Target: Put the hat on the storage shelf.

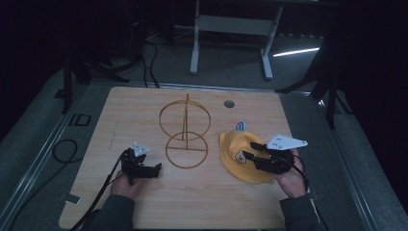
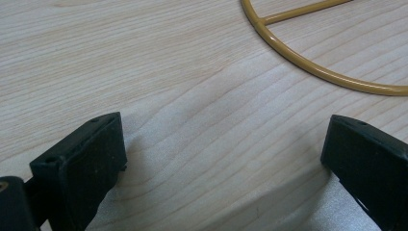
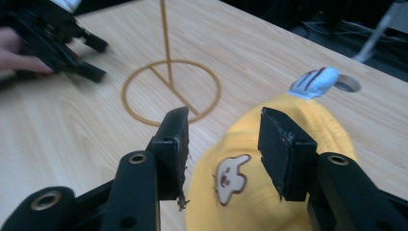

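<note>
A: What can't you make out here?

B: In the left gripper view the wire stand (image 2: pixel 308 67) is chopped by the top and right edges, you just get an arc of its base ring. Both jaws run off the bottom too.

A: And the yellow hat (image 3: pixel 250 192)?

B: Cut off at the bottom in the right gripper view. From the high view the right gripper (image 1: pixel 253 153) covers part of its right side. The little cartoon patch (image 1: pixel 239 156) is too small there to read.

A: That blue thing (image 1: pixel 241 126) behind the hat?

B: Can't tell what it is. The other gripper (image 3: pixel 91 57) is blurry and clipped at the top left.
</note>
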Tool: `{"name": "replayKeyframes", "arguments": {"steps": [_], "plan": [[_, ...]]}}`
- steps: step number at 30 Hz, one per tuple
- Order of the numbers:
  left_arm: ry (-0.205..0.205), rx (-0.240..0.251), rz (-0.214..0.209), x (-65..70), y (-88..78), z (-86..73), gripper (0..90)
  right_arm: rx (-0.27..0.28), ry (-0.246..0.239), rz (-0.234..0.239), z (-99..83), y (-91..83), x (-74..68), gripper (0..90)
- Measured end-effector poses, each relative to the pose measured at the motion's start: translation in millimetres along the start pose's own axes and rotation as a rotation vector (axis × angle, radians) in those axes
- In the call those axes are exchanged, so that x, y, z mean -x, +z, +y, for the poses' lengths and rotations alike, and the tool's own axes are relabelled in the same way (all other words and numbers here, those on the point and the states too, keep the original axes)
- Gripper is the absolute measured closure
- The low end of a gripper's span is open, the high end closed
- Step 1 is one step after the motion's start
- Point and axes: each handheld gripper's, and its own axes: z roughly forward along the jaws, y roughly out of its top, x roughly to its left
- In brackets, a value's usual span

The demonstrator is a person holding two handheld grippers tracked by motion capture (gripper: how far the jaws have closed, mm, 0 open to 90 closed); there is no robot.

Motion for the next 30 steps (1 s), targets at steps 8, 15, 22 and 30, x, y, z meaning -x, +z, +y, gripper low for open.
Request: {"name": "replayKeyframes", "arguments": {"steps": [8,15,22,30], "plan": [[-0.001,0.0,-0.001,0.0,0.0,0.0,1.9,-0.069,-0.083,-0.074,17.8,0.8,0.2,46.4],[0.0,-0.003,-0.002,-0.1,-0.3,0.1,1.9,-0.127,-0.07,-0.102,25.8,3.1,11.2,39.9],[0.0,-0.003,-0.002,-0.1,-0.3,0.2,1.9,-0.198,-0.063,-0.113,32.5,4.4,22.8,35.3],[-0.003,-0.001,-0.001,0.1,-0.1,0.1,1.9,-0.279,-0.077,-0.116,38.7,11.2,30.2,37.3]]}}
